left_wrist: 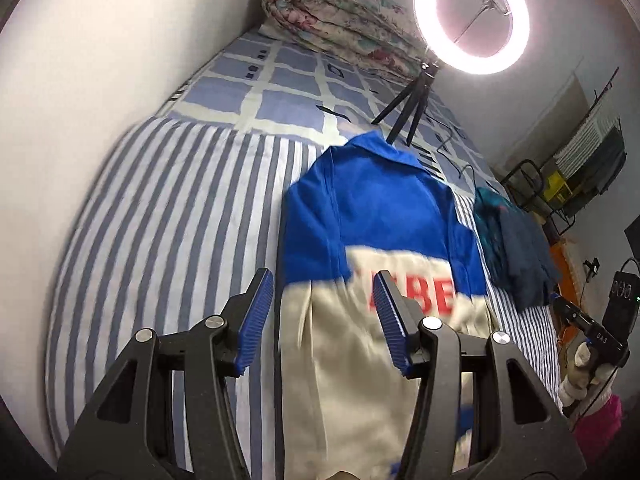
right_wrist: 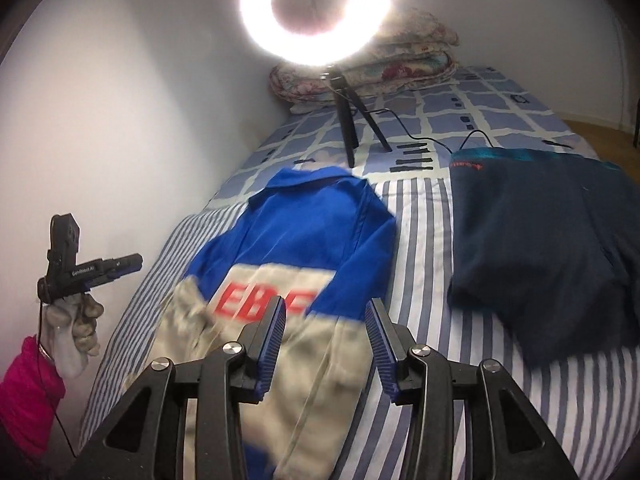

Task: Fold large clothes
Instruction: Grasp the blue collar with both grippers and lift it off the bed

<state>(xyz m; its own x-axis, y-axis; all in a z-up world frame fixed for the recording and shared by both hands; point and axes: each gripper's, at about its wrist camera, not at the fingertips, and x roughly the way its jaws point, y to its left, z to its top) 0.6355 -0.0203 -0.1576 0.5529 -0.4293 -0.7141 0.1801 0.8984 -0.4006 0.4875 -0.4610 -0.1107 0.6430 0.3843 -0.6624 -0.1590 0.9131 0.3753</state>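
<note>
Blue-and-cream cloth fills the left wrist view: the jacket (left_wrist: 380, 280) lies lengthwise on the striped bed sheet (left_wrist: 160, 240), collar at the far end, its cream lower half running between and under the parted jaws of the left gripper (left_wrist: 324, 300), which hold nothing. Far ahead of the jaws stands the ring light (left_wrist: 472, 16) on its small tripod, feet close to the collar. To the right of the jaws a dark folded garment (left_wrist: 516, 248) sits just beside the jacket. The cream hem is smeared by blur, so whether it lies flat cannot be told.

In the right wrist view the right gripper (right_wrist: 326, 320) hovers over the cream panel, jaws likewise apart and empty. Left of the jaws, well clear of the cloth, a gloved hand holds the other gripper. Right of the jaws lies the dark garment, near the jacket's sleeve edge; ahead, a thin cable (right_wrist: 440, 140) trails across the bed beyond the collar.

The likely hazards: a far-reaching fold could knock the tripod or snag the cable, a sideways sweep could drag the neighbouring garment, and a shallow pinch could take one layer only, leaving the fold skewed.
</note>
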